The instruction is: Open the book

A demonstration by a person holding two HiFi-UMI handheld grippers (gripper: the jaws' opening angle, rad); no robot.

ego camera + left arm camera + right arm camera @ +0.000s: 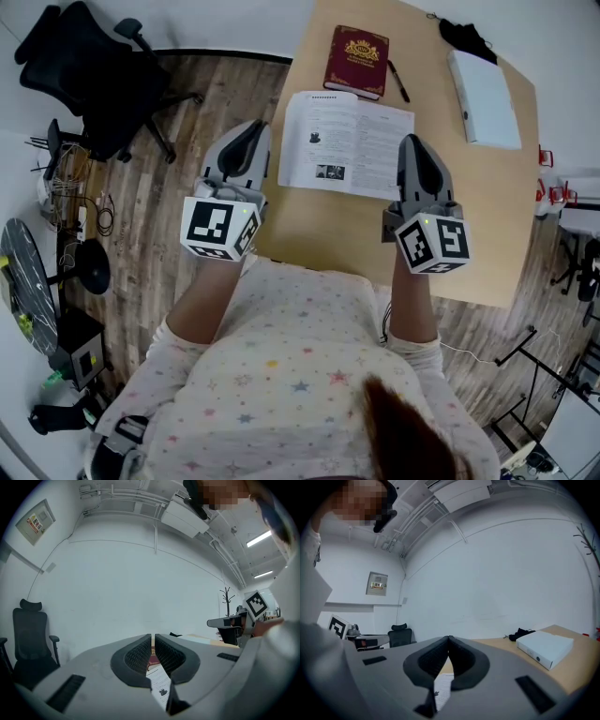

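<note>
An open book (347,143) lies flat on the wooden table (319,234), its two printed pages facing up. My left gripper (251,131) hovers at the book's left edge, over the table's corner, jaws shut on nothing. My right gripper (412,145) hovers just off the book's right edge, also shut and empty. In the left gripper view the shut gripper (153,637) shows a strip of the book's page (159,684) below the jaws. In the right gripper view the gripper (449,639) is closed tip to tip above a strip of the page (442,688).
A closed red book (356,60) and a black pen (397,82) lie behind the open one. A white binder (484,97) and a black item (468,37) sit at the far right. A black office chair (94,75) stands left of the table.
</note>
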